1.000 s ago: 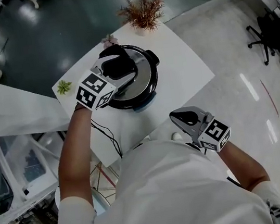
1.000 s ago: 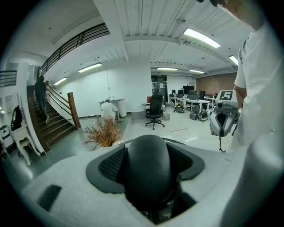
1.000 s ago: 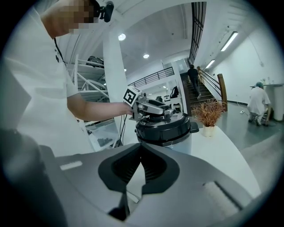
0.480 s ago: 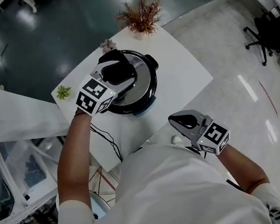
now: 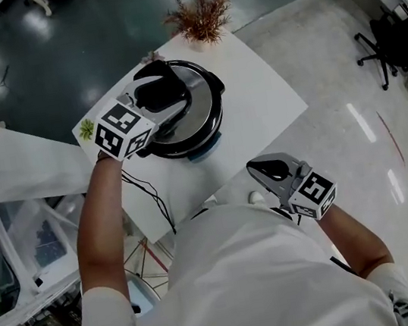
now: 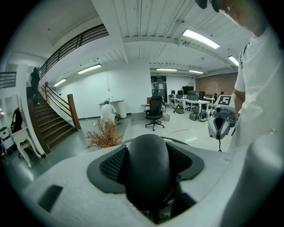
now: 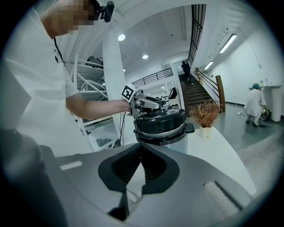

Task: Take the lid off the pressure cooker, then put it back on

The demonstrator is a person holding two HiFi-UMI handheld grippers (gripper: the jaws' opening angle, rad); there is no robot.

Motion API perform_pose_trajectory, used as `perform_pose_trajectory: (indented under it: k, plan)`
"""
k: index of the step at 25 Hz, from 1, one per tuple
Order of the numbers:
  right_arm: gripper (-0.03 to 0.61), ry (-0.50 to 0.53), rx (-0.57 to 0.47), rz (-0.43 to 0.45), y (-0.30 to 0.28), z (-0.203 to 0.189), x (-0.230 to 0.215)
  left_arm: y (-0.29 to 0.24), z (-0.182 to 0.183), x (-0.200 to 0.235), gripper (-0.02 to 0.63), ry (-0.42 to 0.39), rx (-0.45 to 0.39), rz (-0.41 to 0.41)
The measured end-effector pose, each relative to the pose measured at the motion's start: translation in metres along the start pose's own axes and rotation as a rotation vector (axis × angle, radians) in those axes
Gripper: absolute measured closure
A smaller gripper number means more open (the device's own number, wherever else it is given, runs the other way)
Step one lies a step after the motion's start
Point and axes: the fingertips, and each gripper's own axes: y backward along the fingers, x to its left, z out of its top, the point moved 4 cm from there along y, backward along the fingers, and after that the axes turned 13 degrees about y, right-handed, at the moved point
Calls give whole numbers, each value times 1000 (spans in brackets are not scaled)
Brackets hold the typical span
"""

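The black and steel pressure cooker (image 5: 201, 137) stands on the white table (image 5: 258, 92), and its lid (image 5: 200, 99) rests on top. My left gripper (image 5: 156, 91) reaches over the lid and is shut on the lid's black handle (image 6: 148, 170), which fills the space between the pads. In the right gripper view the same cooker (image 7: 160, 126) shows with the left gripper (image 7: 144, 103) on its top. My right gripper (image 5: 267, 172) hangs at the table's near edge, apart from the cooker, shut with nothing in it (image 7: 142, 153).
A dried reddish plant (image 5: 200, 15) in a small pot stands at the table's far edge behind the cooker. A small green plant (image 5: 89, 127) sits at the left corner. A black cord (image 5: 153, 195) trails off the near left side. Polished floor surrounds the table.
The left gripper's marker cube has shifted a little to the left over the cooker, still on the handle. The right gripper has stayed in place.
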Motion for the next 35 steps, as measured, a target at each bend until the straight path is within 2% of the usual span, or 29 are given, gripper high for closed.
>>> perform_pose_trajectory:
  k: [6,14,24,35]
  plan:
    - [565,11,-10,19,11,-1,1,14,13,-8,322,5,-20,34]
    - [565,29,-17,79,25,-5,2,48,21,-15,322,29,-45,131]
    - [565,73,-26,207,24,-4,5,109,3,-25,322,101,-68,298]
    - [565,133,-30,364,15,0,15,173,-37,-53,322,205,-85,476]
